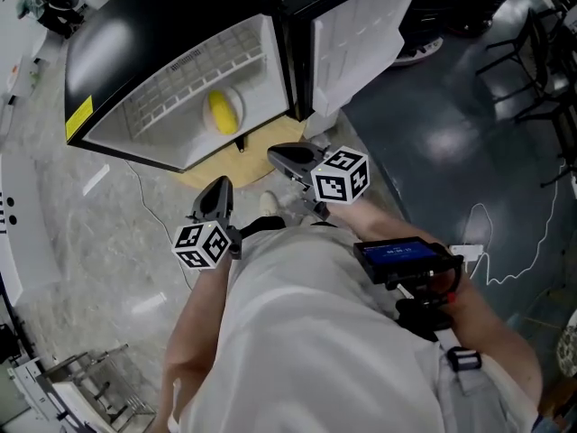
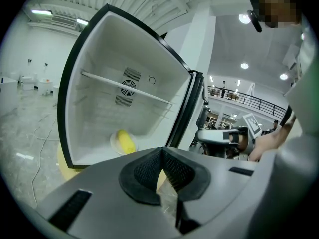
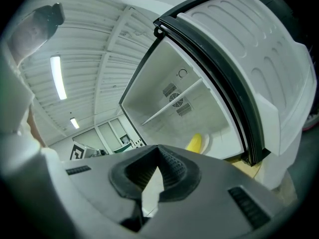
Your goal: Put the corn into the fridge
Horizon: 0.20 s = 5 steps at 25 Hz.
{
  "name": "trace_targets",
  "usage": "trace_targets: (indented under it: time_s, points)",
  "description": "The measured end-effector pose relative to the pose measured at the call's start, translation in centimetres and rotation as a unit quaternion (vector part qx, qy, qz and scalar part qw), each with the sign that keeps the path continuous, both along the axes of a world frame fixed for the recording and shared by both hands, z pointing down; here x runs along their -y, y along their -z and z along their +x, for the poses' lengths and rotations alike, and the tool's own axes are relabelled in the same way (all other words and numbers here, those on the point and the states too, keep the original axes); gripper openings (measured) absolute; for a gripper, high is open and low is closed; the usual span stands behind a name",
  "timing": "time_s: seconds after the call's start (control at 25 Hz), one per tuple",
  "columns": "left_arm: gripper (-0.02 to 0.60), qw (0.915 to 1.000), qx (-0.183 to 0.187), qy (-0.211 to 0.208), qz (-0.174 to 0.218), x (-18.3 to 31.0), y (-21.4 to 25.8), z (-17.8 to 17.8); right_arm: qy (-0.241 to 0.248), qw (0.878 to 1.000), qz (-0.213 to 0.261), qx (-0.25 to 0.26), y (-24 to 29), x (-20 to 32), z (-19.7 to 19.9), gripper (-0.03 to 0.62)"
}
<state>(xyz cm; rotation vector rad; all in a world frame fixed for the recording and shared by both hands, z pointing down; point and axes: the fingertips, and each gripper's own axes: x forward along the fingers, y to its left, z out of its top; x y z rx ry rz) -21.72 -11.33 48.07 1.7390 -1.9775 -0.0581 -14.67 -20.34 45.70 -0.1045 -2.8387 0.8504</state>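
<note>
- Head view: I hold the left tongs (image 1: 219,197) and right tongs (image 1: 290,159) near my body, clear of the open fridge (image 1: 171,147). The corn (image 1: 222,112) lies on a plate (image 1: 237,98) inside, so placing looks done.
- Left gripper view: the left tongs are pressed together and empty. Their body hides the floor ahead.
- Right gripper view: the right tongs are likewise closed on nothing and cut off the corn's lower end.

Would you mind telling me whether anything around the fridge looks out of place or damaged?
Nothing stands out: the corn lies on a white plate inside the fridge, whose door stands open.
</note>
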Motion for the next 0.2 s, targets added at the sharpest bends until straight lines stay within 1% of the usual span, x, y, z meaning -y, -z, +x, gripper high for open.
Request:
trace_targets:
  time_s: [0.2]
  points:
    - [0.008, 1.0, -0.005, 0.004, -0.001, -0.05, -0.32, 0.61, 0.002, 1.0, -0.002, -0.001, -0.13, -0.26, 0.47, 0.008]
